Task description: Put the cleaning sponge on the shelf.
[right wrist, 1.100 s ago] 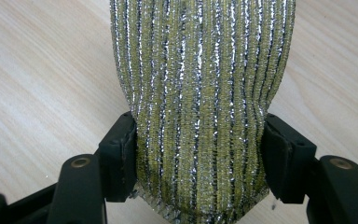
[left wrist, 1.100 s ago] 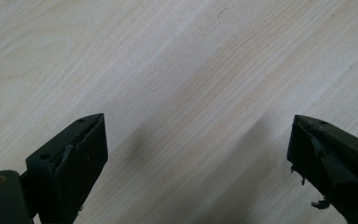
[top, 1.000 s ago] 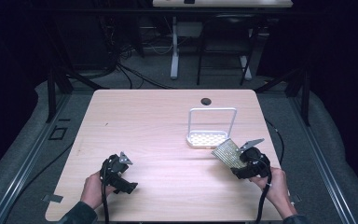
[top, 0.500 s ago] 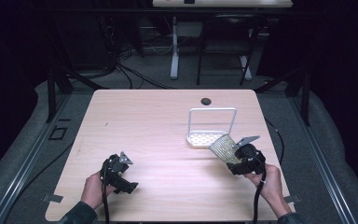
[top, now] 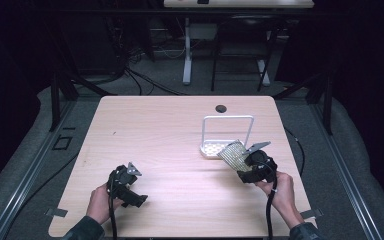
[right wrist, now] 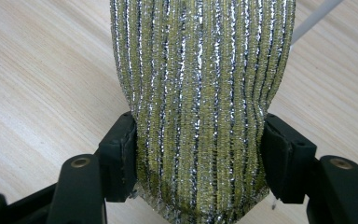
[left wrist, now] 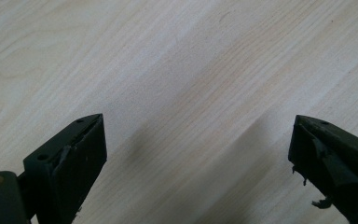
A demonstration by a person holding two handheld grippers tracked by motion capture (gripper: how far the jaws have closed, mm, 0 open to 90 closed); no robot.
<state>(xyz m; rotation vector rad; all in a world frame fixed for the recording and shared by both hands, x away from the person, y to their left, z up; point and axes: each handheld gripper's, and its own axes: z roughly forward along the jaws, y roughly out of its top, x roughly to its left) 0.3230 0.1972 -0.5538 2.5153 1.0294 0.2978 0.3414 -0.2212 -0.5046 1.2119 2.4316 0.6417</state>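
We see a pale wood-grain desk with rounded corners, standing on grey carpet in a dark room. A small round black grommet sits near its far edge. Beyond the desk, black frame legs and loose cables lie on the floor, and a second light desk with a white leg stands at the back.

On the right half of the desk stands a small white rack, a perforated base with a wire hoop rising from it. Just in front of it we find the right tongs, held in the person's right hand. They are clamped on a scouring sponge, a glittery pad striped yellow-green and silver, pinched at both sides so it bulges between the jaws. In the high view the sponge is lifted and tilted, its far edge close to the rack's base; we cannot tell whether they touch.

The left tongs rest low near the front left of the desk, in the left hand. Their jaws stand wide apart, with bare wood between them.
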